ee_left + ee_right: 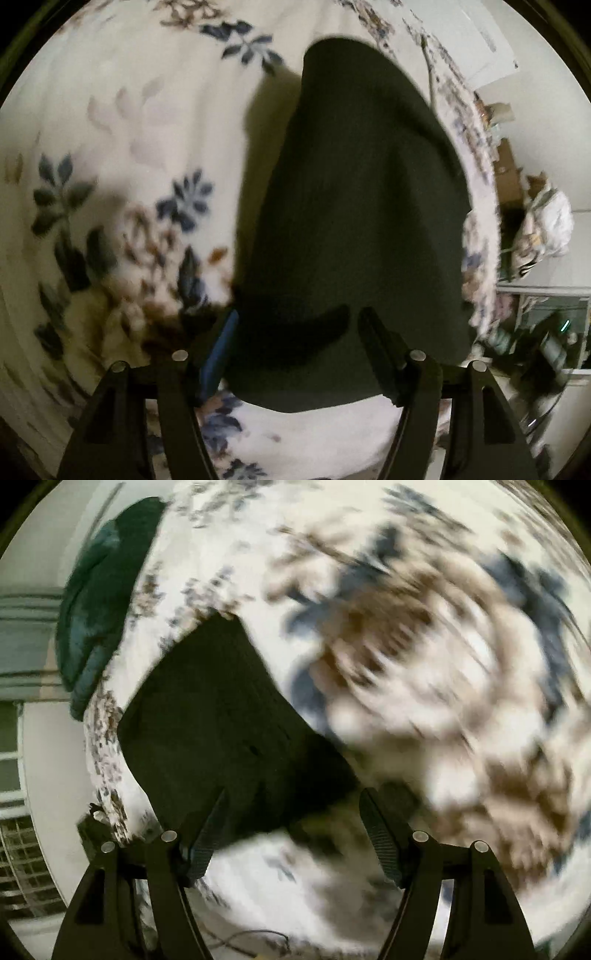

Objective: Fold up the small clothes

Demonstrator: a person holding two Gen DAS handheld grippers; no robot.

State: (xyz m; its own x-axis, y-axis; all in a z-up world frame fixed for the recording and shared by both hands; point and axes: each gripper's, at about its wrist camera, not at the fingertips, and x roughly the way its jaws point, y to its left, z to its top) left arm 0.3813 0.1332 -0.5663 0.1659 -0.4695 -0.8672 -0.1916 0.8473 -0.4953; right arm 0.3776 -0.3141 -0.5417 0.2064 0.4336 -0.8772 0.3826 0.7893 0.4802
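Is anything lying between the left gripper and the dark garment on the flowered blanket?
Nothing visible. The left gripper hangs open right over the near edge of the dark garment, which lies bare on the flowered blanket.

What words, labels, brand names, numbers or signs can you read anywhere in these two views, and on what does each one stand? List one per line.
None can be read.
The dark garment shows no visible label or print.
The floral blanket carries only a flower pattern, no lettering.
The clutter beyond the blanket's edge is too small and blurred to show any text.
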